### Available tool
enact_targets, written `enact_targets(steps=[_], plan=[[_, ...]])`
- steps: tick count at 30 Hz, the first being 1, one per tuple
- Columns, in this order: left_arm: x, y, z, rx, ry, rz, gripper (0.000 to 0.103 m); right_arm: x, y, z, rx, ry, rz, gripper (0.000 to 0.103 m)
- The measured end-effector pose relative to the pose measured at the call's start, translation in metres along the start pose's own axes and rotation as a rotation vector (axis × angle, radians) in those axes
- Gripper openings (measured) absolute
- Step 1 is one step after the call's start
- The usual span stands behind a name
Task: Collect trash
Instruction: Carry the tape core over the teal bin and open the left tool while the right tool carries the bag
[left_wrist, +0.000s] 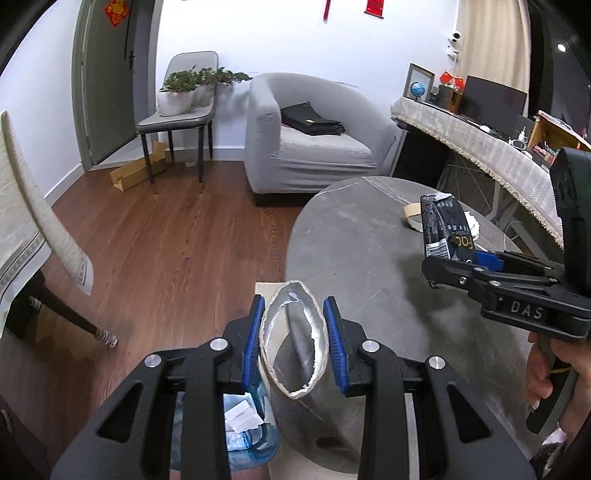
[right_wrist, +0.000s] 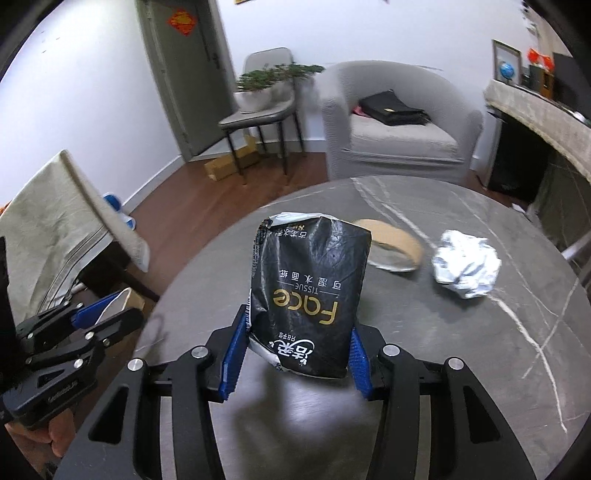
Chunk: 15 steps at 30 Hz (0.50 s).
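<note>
My right gripper (right_wrist: 295, 354) is shut on a black "Face Tissue" wrapper (right_wrist: 310, 291) and holds it above the round grey table (right_wrist: 461, 332); it also shows in the left wrist view (left_wrist: 445, 230). My left gripper (left_wrist: 293, 345) is shut on a squashed silver-lined paper ring (left_wrist: 293, 345), held over the table's left edge above a bin with a blue liner (left_wrist: 245, 424). A brown tape ring (right_wrist: 391, 245) and a crumpled white paper ball (right_wrist: 465, 267) lie on the table behind the wrapper.
A grey armchair (left_wrist: 314, 136) with a black bag stands beyond the table. A chair with potted plants (left_wrist: 181, 107) is by the door. A cloth-covered chair (left_wrist: 37, 221) is at the left. A cluttered desk (left_wrist: 480, 136) runs along the right.
</note>
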<state>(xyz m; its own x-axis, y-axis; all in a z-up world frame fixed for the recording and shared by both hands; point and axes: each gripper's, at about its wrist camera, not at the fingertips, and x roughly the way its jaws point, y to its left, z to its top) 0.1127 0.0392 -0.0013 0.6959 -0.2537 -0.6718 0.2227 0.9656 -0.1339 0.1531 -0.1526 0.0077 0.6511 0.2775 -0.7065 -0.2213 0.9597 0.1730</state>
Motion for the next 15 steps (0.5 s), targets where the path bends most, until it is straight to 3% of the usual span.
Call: enact_targets(steps=[15], plan=[[0.004,0.060,-0.032,-0.044,0.076,0.090,0.035,0.002,0.052,0.004,-0.054,-0.029,0.150,0.049]])
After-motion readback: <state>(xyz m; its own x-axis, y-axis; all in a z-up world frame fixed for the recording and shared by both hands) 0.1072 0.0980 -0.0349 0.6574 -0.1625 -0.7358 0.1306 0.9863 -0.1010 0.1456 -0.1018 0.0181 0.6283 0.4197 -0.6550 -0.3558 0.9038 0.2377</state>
